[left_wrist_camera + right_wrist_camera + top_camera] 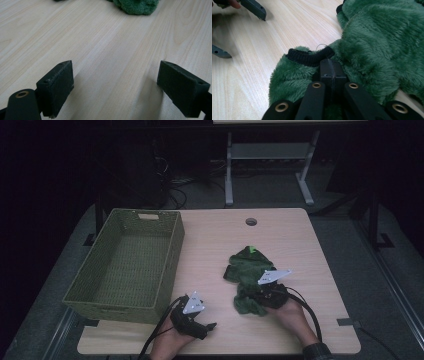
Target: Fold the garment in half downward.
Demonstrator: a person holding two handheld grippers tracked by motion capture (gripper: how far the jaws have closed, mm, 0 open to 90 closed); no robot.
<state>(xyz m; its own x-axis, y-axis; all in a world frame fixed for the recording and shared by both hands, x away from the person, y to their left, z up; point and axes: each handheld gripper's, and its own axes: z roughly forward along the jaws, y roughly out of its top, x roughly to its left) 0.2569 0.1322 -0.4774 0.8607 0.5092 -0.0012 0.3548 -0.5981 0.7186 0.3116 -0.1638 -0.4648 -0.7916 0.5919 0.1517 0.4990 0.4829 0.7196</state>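
We've got the right gripper [329,67] clamped on the black cuff [310,57] of the green fleece garment [248,275], mid-table, right of the wicker basket [127,265]. Left gripper [115,85] jaws wide, nothing between, low over bare tabletop [105,42].

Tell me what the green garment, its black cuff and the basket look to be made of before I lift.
Green garment: plush fleece-like fabric, going by its deep fuzzy pile. Black cuff: ribbed knit, seemingly stretchy. Basket: woven olive fibre, perhaps paper cord or wicker, matte with a visible weave. The right gripper has its fingers closed on the garment by the cuff.
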